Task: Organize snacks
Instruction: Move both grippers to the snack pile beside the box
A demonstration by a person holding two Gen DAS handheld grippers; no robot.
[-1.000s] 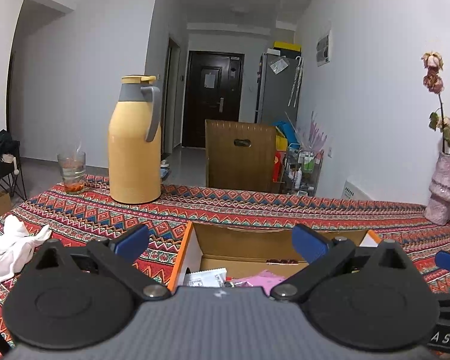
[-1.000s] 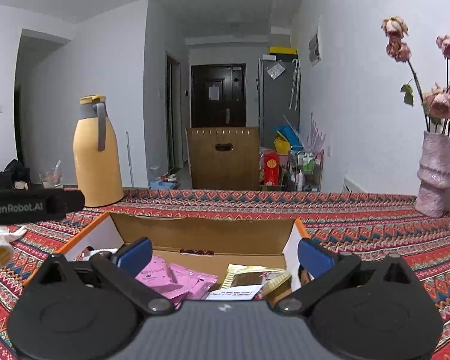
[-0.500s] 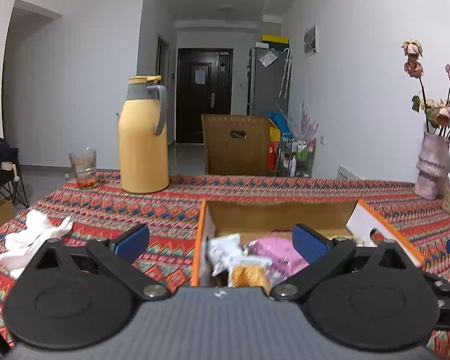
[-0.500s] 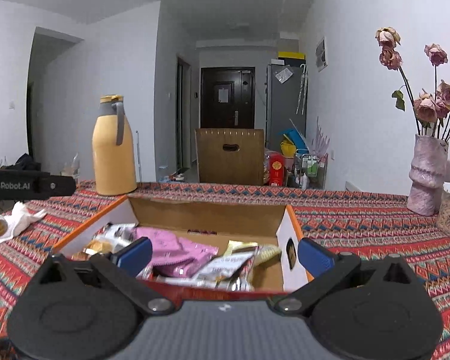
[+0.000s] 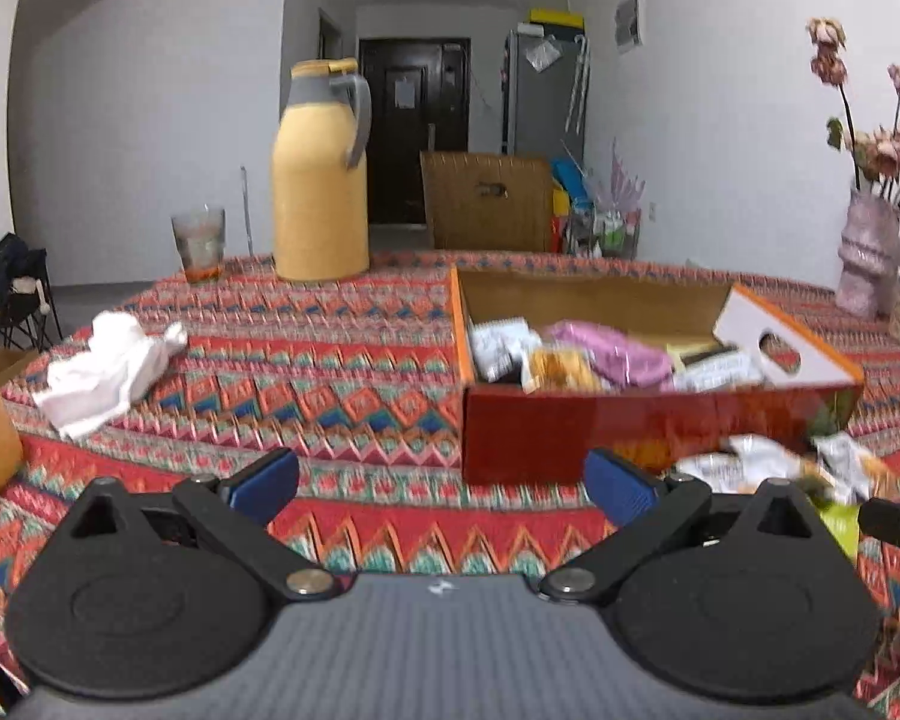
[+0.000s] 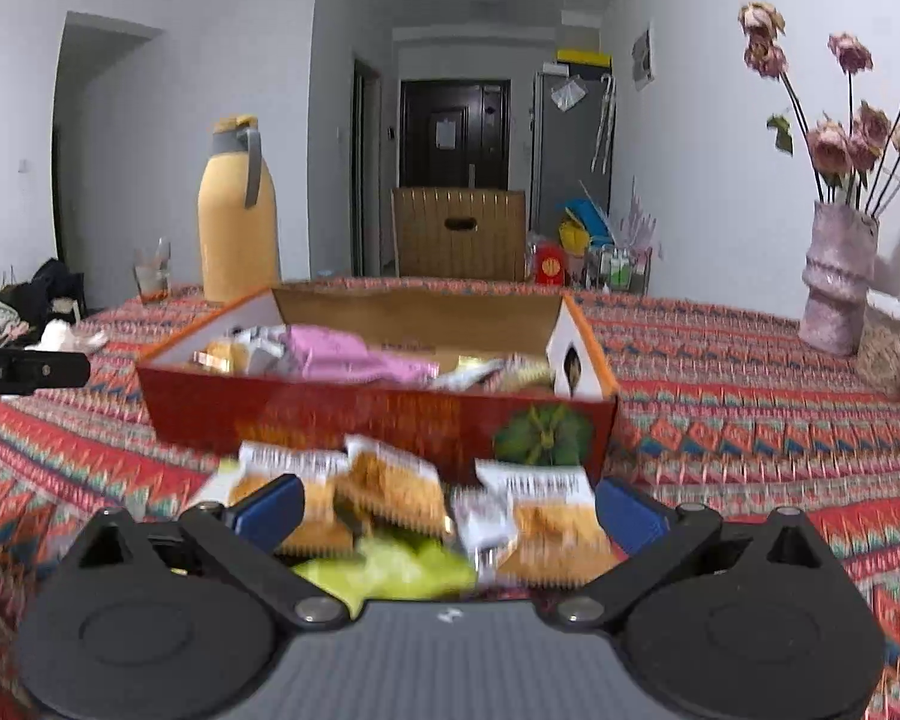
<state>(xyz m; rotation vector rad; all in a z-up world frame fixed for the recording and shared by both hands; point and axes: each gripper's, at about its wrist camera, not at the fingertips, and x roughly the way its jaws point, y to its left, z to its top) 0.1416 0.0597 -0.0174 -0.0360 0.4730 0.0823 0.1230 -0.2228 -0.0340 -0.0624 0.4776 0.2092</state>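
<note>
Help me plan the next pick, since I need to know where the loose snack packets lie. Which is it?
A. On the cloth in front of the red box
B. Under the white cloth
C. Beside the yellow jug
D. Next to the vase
A: the loose snack packets lie on the patterned cloth against the near wall of the red box, just ahead of the open right tongs.

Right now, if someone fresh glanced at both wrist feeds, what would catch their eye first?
Probably the open red snack box mid-table on the loud patterned tablecloth, with a pink packet lying on top of its jumbled contents. Next, the loose snack packets lying on the cloth in front of the box, just ahead of the open right gripper. Behind, a tall yellow thermos stands to the box's left and a vase of dried roses to its right.
</note>
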